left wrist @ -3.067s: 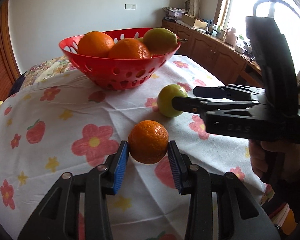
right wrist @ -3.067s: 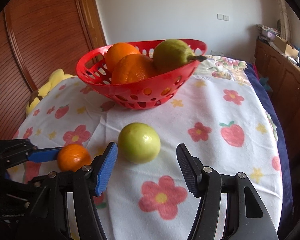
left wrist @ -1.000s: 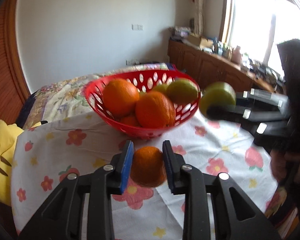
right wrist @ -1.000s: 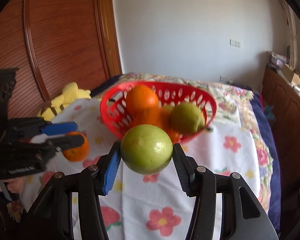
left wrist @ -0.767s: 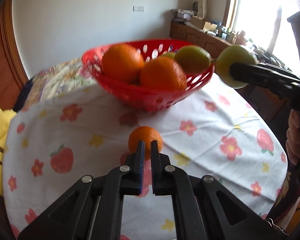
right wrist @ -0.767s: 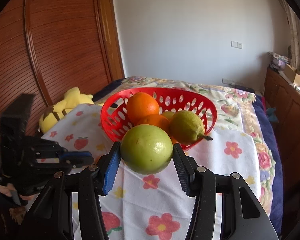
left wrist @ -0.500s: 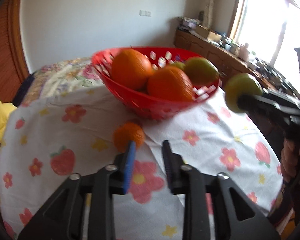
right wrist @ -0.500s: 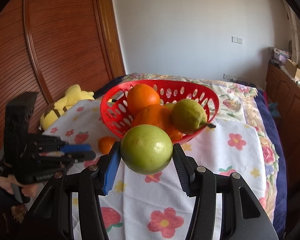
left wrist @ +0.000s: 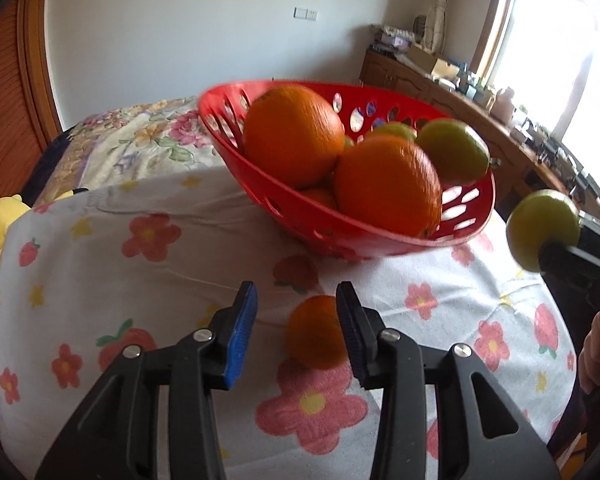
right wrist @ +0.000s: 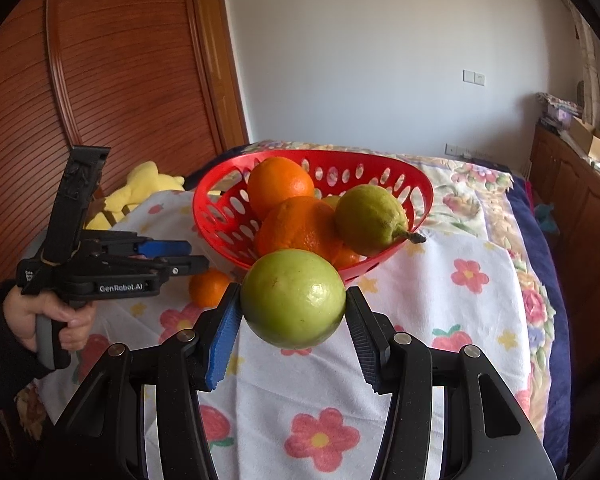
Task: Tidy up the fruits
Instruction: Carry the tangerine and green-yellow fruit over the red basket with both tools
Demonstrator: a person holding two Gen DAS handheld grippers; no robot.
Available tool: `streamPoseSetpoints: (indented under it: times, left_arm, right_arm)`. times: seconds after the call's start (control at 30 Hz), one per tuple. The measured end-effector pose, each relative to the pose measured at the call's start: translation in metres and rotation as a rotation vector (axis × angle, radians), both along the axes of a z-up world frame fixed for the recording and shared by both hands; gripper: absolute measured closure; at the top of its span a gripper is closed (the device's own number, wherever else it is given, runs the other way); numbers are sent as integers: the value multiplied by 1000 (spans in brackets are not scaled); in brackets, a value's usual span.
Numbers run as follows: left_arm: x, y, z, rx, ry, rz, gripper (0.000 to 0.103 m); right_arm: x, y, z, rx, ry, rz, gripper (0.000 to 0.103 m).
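Observation:
A red basket holds two large oranges, a pear and other fruit. A small orange lies on the flowered tablecloth in front of the basket; it also shows in the right wrist view. My left gripper is open and empty, its right finger just in front of the small orange. It shows from the side in the right wrist view. My right gripper is shut on a green round fruit, held in the air near the basket's front right.
A yellow plush toy lies at the table's left edge by a wooden sliding door. A wooden sideboard with clutter runs under the window at the right. The cloth covers a rounded table that drops off at the near edge.
My left gripper lost the small orange, which dropped onto the cloth; the jaws shut empty, then opened and moved back over it. My right gripper lifted the green fruit and holds it steady.

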State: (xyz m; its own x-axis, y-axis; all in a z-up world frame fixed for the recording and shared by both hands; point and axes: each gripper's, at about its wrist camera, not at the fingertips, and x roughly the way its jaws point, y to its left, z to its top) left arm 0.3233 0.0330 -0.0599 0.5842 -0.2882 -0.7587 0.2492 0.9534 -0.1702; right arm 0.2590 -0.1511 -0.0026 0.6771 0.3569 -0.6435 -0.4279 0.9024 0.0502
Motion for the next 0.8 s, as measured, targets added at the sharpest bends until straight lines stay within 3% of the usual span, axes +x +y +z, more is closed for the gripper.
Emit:
streamPoseSetpoints:
  times: [0.33, 0.57, 0.8]
  left_arm:
    - [-19, -14, -8, -75, 20, -71, 60]
    - [-37, -30, -13, -44, 5, -105, 65]
    - [-49, -19, 16, -55, -53, -82, 67]
  right_arm:
    - [4, 3, -3, -10, -1, 13, 50]
    - [2, 7, -3, -20, -5, 20, 50]
    - [6, 7, 2, -18, -15, 19, 50]
